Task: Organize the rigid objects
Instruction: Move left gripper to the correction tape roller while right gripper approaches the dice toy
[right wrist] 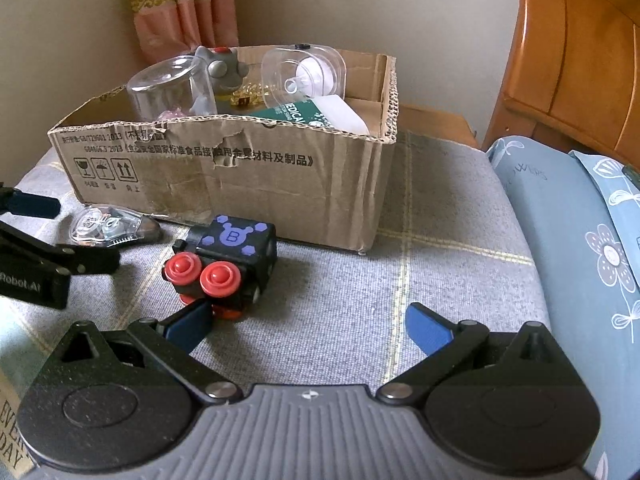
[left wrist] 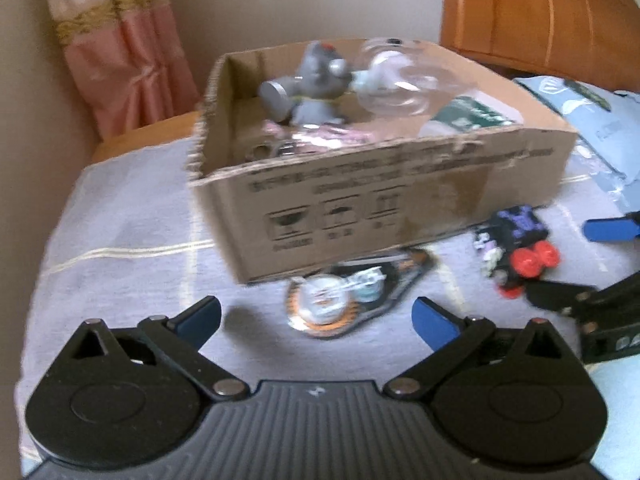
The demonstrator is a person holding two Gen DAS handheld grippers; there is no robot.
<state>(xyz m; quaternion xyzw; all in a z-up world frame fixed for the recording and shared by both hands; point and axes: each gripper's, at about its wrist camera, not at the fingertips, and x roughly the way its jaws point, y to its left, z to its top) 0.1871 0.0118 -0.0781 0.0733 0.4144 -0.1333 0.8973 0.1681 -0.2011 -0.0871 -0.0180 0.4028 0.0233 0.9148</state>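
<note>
A cardboard box (left wrist: 400,200) (right wrist: 224,176) stands on the grey bed cover. It holds a grey figurine (left wrist: 316,84) (right wrist: 218,66), clear plastic containers (left wrist: 392,80) (right wrist: 304,70) and a green packet (right wrist: 296,114). In front of it lie a clear correction-tape dispenser (left wrist: 340,300) (right wrist: 106,226) and a black toy with red knobs (left wrist: 516,248) (right wrist: 228,260). My left gripper (left wrist: 316,320) is open and empty, just short of the dispenser. My right gripper (right wrist: 308,328) is open and empty; its left fingertip (right wrist: 192,320) is beside the black toy.
Blue floral pillows (right wrist: 580,248) (left wrist: 600,120) lie to the right. A wooden headboard (right wrist: 580,60) stands behind them. A pink curtain (left wrist: 120,48) hangs in the back corner. The bed cover (right wrist: 400,280) stretches to the right of the toy.
</note>
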